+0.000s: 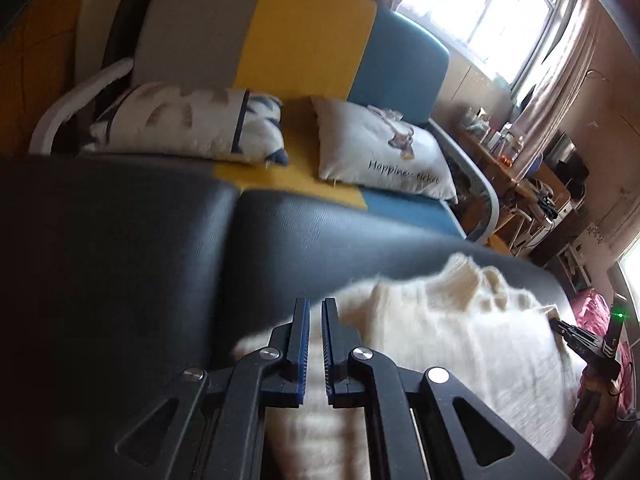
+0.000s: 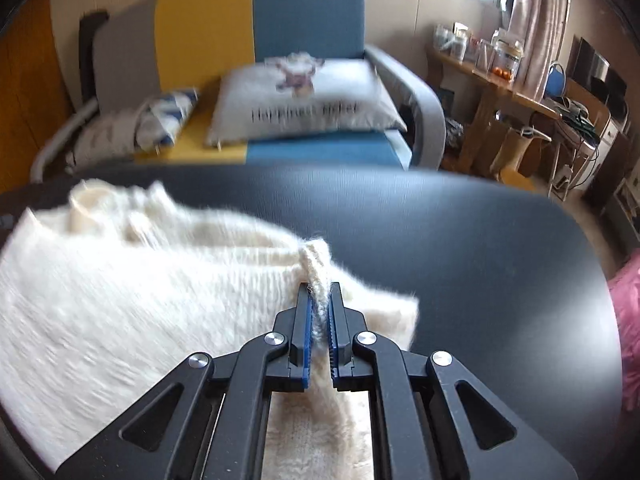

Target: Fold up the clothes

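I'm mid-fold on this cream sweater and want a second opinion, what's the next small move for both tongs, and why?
Probably lower both hands to lay the pinched edge flat on the dark table. The right tongs are clamped on a bunched knit edge of the cream sweater, and the left tongs look closed over the sweater's other side, though whether cloth is pinched there is unclear. The garment is rumpled near the collar, so setting it down before releasing seems wise.

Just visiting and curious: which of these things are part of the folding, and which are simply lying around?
Part of the job:
cream knitted sweater
right gripper, shut on its edge
left gripper
dark padded table

Lying about:
lettered pillow
blue-patterned pillow
sofa
cluttered desk
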Motion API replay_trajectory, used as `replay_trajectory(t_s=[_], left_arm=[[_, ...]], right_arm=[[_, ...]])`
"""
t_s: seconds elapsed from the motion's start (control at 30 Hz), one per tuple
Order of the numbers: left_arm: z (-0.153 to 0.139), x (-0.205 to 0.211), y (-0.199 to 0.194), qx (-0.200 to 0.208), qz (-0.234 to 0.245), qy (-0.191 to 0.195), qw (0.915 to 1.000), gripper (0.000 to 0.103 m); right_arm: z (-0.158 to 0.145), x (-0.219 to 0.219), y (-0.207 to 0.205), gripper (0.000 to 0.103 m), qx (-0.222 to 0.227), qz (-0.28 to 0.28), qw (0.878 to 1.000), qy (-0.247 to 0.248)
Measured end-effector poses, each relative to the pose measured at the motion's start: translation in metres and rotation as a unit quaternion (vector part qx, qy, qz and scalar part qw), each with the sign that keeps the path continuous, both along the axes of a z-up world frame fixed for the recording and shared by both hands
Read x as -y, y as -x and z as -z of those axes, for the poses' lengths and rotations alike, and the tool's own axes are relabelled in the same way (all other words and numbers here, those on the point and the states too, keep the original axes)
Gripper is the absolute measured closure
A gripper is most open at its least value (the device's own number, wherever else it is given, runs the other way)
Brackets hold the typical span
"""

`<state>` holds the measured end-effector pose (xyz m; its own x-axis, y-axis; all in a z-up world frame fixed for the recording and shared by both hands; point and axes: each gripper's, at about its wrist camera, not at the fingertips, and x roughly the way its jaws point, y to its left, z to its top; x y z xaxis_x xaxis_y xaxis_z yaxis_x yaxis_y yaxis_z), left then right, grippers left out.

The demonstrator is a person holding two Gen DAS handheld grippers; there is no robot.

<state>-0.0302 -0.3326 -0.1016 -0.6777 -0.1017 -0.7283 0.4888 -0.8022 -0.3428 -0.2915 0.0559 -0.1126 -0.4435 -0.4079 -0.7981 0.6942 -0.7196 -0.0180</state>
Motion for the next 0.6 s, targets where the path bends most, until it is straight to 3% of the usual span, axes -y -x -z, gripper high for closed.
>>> replay_trajectory(t_s=[0.1,0.2,0.6], left_arm=[[-0.009,-0.015,-0.015,-0.015,0.036,0.014,0.9991,0.098],[-0.017,-0.024,-0.023,-0.021,0.062,0.005,0.9979,0.089],[-0.006,-0.031,0.005,0.009,0.081,-0.014,0.9965,0.084]], right_arm=[[-0.001,-0.005,-0.006,0.096,-0.004,-0.002,1.000,0.005],[-0.006,-0.005,-0.010,0.096,-0.008,-0.008,1.000,0.005],[-0.009,0.008,-0.036,0.096,-0.031,-0.039,0.999,-0.020]])
